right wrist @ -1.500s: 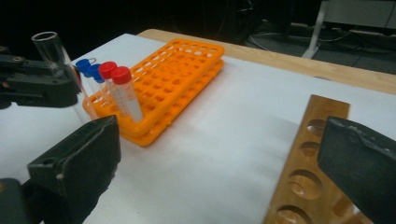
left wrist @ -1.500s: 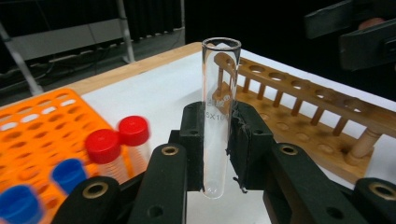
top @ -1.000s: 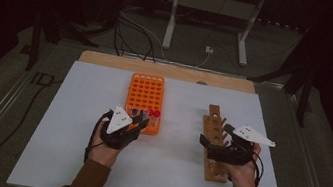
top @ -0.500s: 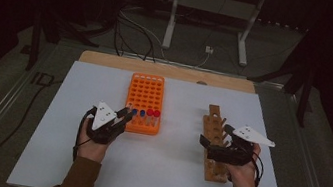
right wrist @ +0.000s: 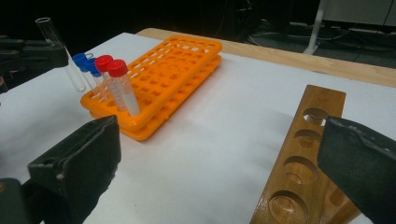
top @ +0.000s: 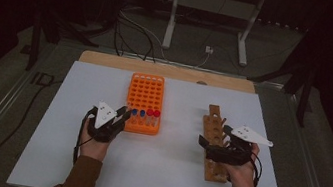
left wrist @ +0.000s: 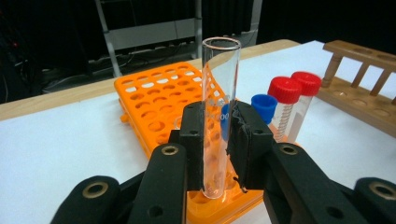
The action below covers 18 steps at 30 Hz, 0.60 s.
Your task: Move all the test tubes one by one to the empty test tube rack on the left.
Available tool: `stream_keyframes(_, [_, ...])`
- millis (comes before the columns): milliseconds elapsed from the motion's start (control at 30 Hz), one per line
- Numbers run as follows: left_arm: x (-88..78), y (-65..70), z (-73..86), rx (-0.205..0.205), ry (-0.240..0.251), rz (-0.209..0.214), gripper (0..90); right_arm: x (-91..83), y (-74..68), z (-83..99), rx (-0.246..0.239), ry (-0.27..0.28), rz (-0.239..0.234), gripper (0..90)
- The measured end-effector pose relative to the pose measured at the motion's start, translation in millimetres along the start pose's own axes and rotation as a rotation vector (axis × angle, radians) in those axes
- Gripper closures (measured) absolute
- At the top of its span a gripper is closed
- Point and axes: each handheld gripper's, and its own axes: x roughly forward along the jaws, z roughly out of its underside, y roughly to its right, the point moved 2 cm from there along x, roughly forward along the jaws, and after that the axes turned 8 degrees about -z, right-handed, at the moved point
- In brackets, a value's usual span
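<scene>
White tabletop (top: 160,183), frame centre. Left hand-held gripper (left wrist: 219,140) clamped on glass test tube (left wrist: 218,93) over orange rack (left wrist: 154,102), not yet seated; right hand-held gripper (right wrist: 219,158) jaws apart at wooden rack (right wrist: 303,158).

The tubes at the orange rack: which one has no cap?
The clear glass tube held between the left gripper pads: its top is open, while the tubes standing in the orange rack carry red or blue caps.

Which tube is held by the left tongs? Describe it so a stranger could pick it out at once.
Find the orange rack on the white table. At its near corner, the left tongs grip a clear glass tube. Unlike the capped tubes beside it, it has no cap.
</scene>
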Motion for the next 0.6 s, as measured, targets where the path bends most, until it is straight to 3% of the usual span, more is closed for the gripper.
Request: stream_keyframes(600, [11.0,-1.6,9.7,0.001,-0.021,-0.013,76.5,3.5,-0.2,3.2,0.003,-0.015,-0.002,0.2])
